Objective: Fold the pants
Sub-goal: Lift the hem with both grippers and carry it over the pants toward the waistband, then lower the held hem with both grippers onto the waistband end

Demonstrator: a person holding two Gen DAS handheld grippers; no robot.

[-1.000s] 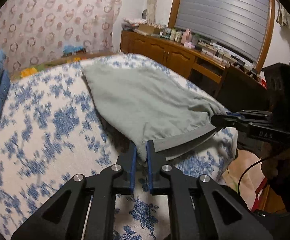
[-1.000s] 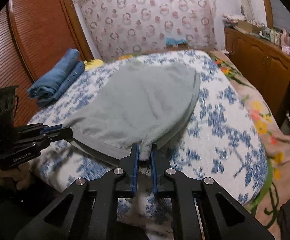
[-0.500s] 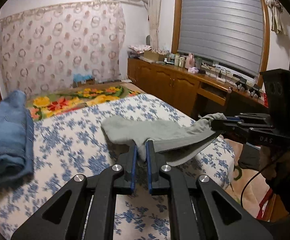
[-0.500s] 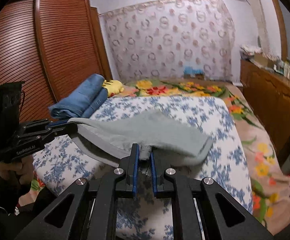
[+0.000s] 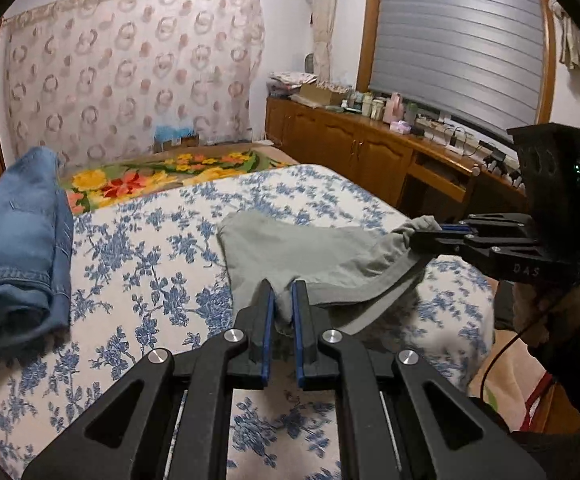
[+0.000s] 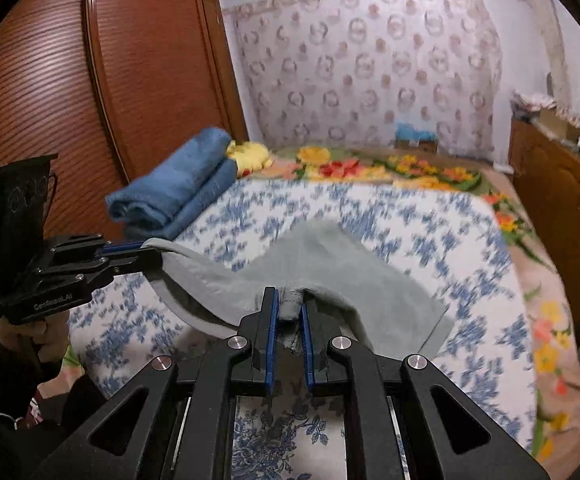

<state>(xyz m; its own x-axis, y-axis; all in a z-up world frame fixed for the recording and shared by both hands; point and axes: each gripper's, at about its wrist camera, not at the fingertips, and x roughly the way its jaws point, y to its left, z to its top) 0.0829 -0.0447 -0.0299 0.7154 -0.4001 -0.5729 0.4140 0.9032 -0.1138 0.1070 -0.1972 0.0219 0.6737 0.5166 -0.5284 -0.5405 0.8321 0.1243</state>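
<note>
Left wrist view: left gripper point(image 5: 281, 300) is clamped on the near edge of the grey pants point(image 5: 290, 248).
Right gripper point(image 5: 418, 236): pinches the same edge further right, held by a hand point(image 5: 546, 304).
Pants: near edge lifted off the bed point(image 5: 162, 280), far part lying on it.
Beyond the pants: folded jeans point(image 5: 18, 248) at the bed's left side.
Farthest: patterned curtain point(image 5: 130, 72).

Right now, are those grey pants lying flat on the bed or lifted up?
Partly lifted. The left gripper and right gripper each pinch the near edge of the grey pants, raising it; the far end rests on the bed.
</note>
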